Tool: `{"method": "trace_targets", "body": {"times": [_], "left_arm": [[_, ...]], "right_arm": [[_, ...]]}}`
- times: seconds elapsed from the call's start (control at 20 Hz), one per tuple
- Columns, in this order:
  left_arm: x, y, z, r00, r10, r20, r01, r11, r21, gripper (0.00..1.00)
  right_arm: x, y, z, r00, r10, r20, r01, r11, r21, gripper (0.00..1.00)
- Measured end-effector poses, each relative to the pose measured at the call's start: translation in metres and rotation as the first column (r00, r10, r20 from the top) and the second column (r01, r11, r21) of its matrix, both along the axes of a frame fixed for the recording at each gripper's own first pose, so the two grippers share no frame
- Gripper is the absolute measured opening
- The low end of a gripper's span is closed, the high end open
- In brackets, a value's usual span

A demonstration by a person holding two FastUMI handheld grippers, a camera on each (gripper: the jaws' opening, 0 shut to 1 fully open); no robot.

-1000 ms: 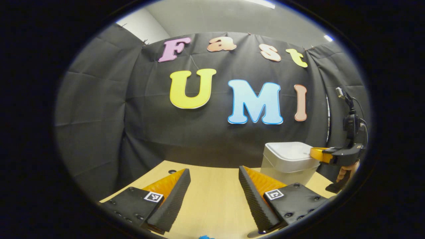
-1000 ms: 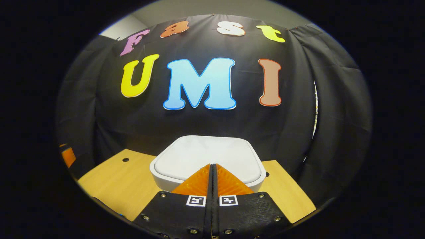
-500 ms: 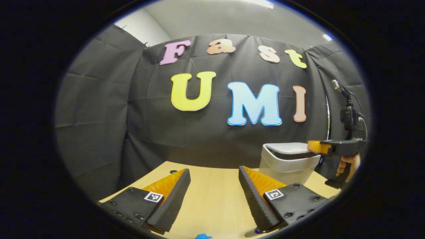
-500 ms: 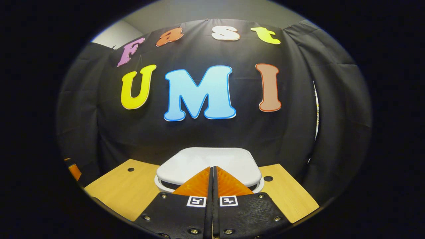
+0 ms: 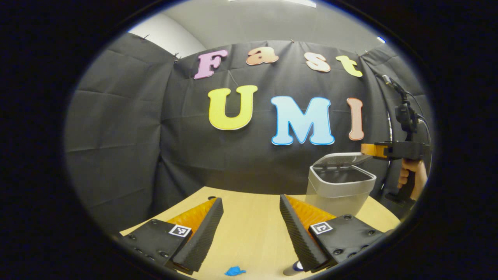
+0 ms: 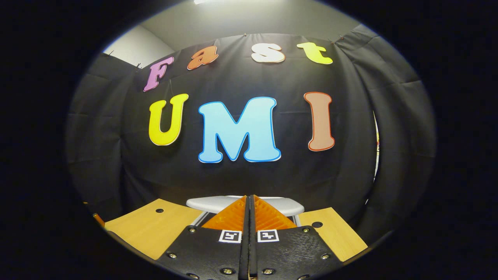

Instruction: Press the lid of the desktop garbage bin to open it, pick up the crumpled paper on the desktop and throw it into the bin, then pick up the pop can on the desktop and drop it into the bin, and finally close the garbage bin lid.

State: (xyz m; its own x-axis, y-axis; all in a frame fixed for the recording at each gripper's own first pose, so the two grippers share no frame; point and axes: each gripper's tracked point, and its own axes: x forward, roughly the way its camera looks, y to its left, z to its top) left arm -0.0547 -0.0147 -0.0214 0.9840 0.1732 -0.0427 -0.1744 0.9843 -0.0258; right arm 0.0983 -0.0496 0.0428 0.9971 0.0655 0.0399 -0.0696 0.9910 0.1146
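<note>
Standing on the far right part of the wooden desktop (image 5: 249,233), the grey garbage bin (image 5: 337,192) has its lid (image 5: 342,158) tilted up, hinged at the back, so the dark inside shows. In the left gripper view the right gripper (image 5: 369,149) hangs level just above the raised lid's right edge, a hand (image 5: 413,175) wrapped round its grip below. In the right gripper view the same gripper (image 6: 249,202) has its fingers pressed flat together with nothing between them, and the lid (image 6: 282,204) shows as a thin pale slab right behind the fingertips. The left gripper (image 5: 251,208) hovers over the near desktop with its fingers spread wide and empty. A small blue scrap (image 5: 234,271) lies on the wood below it, and the top of what may be the pop can (image 5: 294,268) peeks out under the right-hand finger. I cannot tell where the crumpled paper is.
</note>
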Motion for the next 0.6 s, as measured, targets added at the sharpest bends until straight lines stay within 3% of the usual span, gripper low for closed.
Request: {"method": "trace_targets", "body": {"times": [0.6], "left_arm": [[0.02,0.028,0.004,0.992,-0.124,0.035,0.123,0.992,0.019,0.98]], "right_arm": [[-0.046,0.025,0.016,0.995,-0.083,0.046,0.086,0.994,-0.063,0.01]]}}
